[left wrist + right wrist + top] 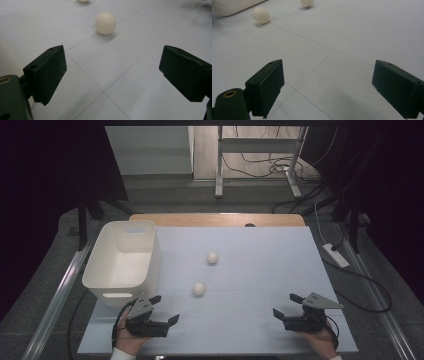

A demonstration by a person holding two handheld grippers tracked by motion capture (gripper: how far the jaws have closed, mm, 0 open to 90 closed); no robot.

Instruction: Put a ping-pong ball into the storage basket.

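Two white egg-shaped balls lie on the white table mat (260, 265): the nearer ball (199, 289) (105, 23) (261, 15) and the farther ball (212, 258) (307, 2). A white plastic bin (122, 262) stands at the mat's left. My left gripper (165, 309) (112, 75) rests low at the near left, open, jaws wide apart with nothing between them, pointing toward the nearer ball. My right gripper (286, 304) (327, 87) sits at the near right, open and holding nothing.
The bin's rounded wall (229, 6) shows at the top left of the right gripper view. Beyond the table, a metal stand (260, 160) and cables (350, 270) lie on the floor. Aluminium rails (65, 290) run along both table sides.
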